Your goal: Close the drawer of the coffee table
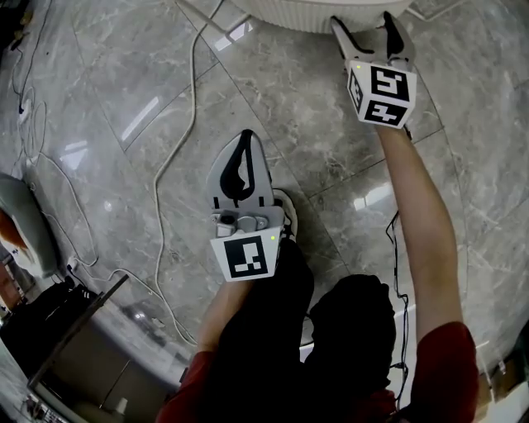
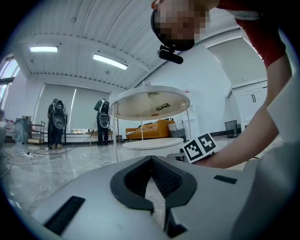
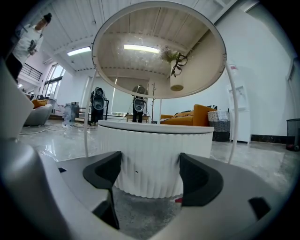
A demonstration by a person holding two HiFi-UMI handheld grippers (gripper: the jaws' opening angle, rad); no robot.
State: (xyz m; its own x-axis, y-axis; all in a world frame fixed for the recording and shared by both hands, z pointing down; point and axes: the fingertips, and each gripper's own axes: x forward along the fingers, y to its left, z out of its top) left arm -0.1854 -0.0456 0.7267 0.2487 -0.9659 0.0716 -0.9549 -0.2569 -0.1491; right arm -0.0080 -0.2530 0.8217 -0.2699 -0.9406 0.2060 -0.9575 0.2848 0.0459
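White ribbed coffee table [image 3: 154, 159], grey marbled floor [image 1: 273, 99], orange sofa [image 3: 199, 115]

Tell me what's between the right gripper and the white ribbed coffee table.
Just marble floor, as the right gripper view shows. The open right gripper faces the coffee table with nothing between its jaws.

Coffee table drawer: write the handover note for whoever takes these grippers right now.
Left gripper: jaws shut, empty, held back over the floor.
Right gripper: jaws open, empty, aimed at the table's ribbed drum, just short of it.
Done: approach only. Whether the drawer is open or closed cannot be told.
Left: push the drawer shut.
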